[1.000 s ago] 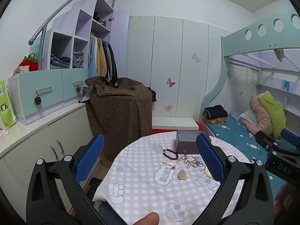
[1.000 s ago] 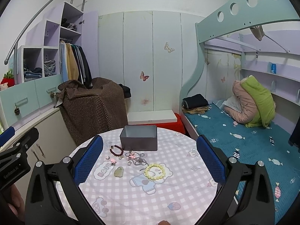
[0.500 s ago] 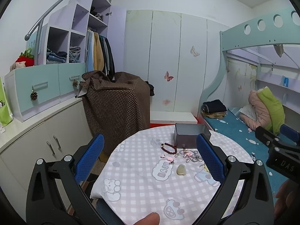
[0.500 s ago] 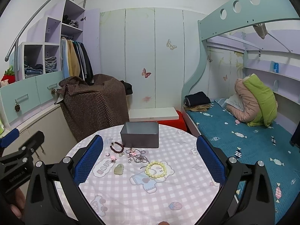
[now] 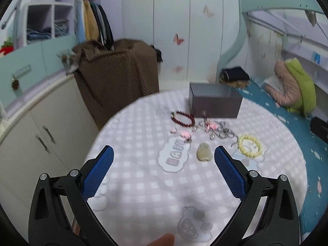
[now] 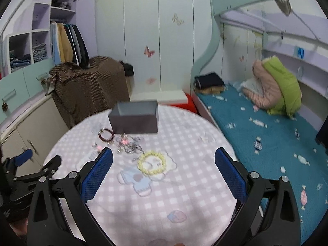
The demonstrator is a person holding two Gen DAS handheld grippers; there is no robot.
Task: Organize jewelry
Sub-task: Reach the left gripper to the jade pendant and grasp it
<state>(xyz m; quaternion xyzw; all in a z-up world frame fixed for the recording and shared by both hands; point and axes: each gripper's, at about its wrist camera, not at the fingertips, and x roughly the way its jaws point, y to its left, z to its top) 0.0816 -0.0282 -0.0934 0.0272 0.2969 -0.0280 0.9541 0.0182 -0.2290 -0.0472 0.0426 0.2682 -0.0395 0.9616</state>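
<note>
Jewelry: one red bracelet (image 5: 183, 118), one yellow bracelet (image 5: 250, 148), one grey box (image 5: 215, 100); both grippers' jaws spread, empty.

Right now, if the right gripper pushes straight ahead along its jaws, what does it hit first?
Likely the pale yellow bead bracelet on the checked tablecloth, lying just ahead between the open right gripper jaws; depth is uncertain.
</note>
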